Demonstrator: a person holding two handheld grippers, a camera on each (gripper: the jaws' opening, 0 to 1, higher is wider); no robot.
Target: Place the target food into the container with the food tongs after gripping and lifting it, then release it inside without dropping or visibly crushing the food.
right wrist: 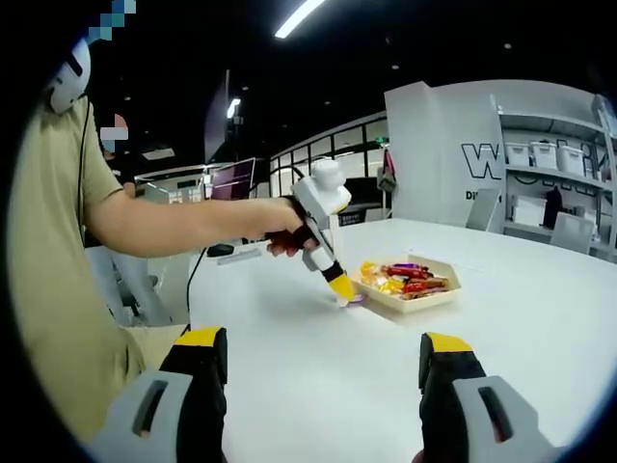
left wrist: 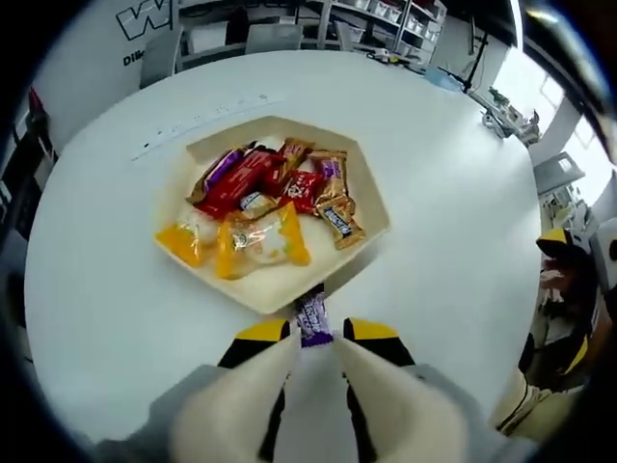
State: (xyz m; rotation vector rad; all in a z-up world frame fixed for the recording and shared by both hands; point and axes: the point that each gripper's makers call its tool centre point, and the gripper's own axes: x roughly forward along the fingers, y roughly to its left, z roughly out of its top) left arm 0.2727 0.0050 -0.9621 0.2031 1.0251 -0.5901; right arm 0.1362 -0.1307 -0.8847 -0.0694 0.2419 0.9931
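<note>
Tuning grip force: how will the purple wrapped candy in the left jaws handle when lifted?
Likely light: the purple wrapped candy is small, pinched by the left hand-held gripper. Its glossy wrapper probably slips and crinkles. It sits at the tray's rim, so a loose pinch may drop it outside.

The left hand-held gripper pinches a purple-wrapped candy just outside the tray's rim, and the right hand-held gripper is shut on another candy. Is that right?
Not quite. The right hand-held gripper is open and holds nothing; the right gripper view shows its jaws wide apart over the bare white table. The rest stands: the left hand-held gripper pinches the purple-wrapped candy just outside the tray.
</note>
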